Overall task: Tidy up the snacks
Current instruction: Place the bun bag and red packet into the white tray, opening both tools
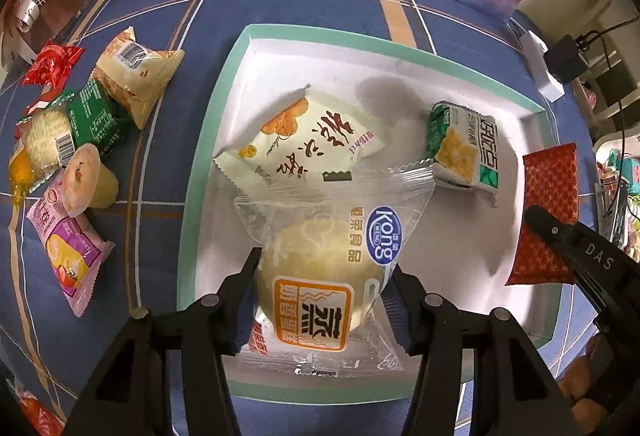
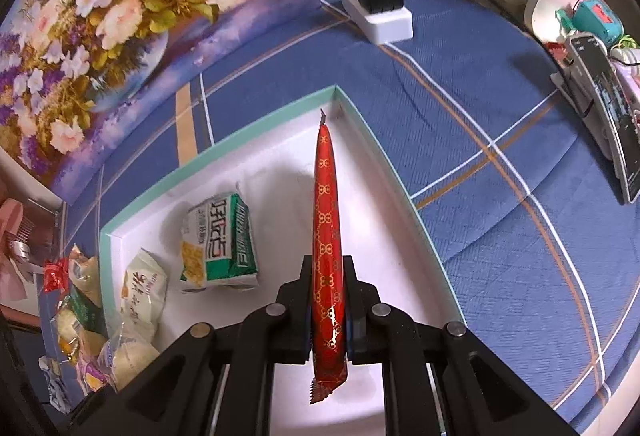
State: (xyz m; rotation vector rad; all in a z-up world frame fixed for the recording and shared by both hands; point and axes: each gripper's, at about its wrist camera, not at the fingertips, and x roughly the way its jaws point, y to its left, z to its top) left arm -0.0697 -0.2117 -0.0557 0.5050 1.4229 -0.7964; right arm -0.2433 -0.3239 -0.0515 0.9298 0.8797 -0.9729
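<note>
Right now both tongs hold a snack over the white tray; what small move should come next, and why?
Probably lower a little further and let go. The left tongs grip the clear-wrapped bun and the right tongs pinch the red packet on edge, both above bare floor of the tray.

tray (image 1: 224, 87) mint rim, white inside | cloth (image 2: 500, 123) blue plaid | pkt (image 2: 328, 236) red w/ gold
</note>
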